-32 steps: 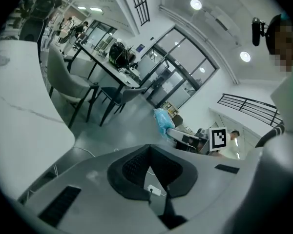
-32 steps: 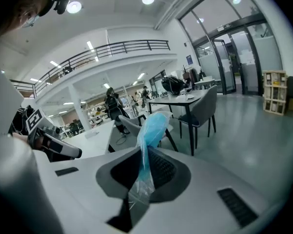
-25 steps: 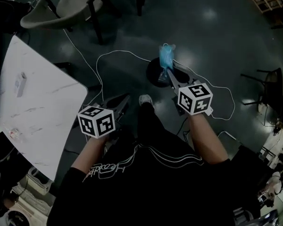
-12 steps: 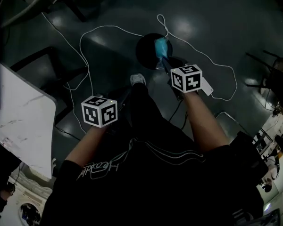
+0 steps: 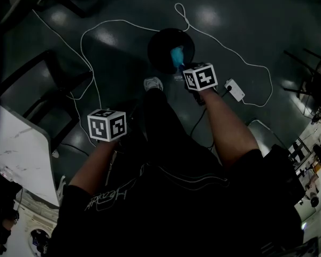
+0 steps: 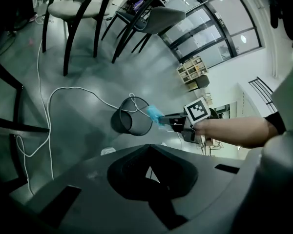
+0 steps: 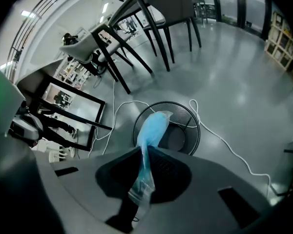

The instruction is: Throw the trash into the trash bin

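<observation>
left gripper [image 6: 149, 160] closed and empty, well back from the trash bin [image 7: 197, 130]; right gripper [image 7: 142, 165] pinches the blue trash [image 7: 152, 126] right over the bin's mouth, so the drop is in hand: next, simply open those jaws.

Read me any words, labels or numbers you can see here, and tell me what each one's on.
Nothing here can be read for certain.
White script on the black shirt: too blurred to read.
Left marker cube and right marker cube: square patterns only, no letters.
Blue wrapper: no legible print.
</observation>
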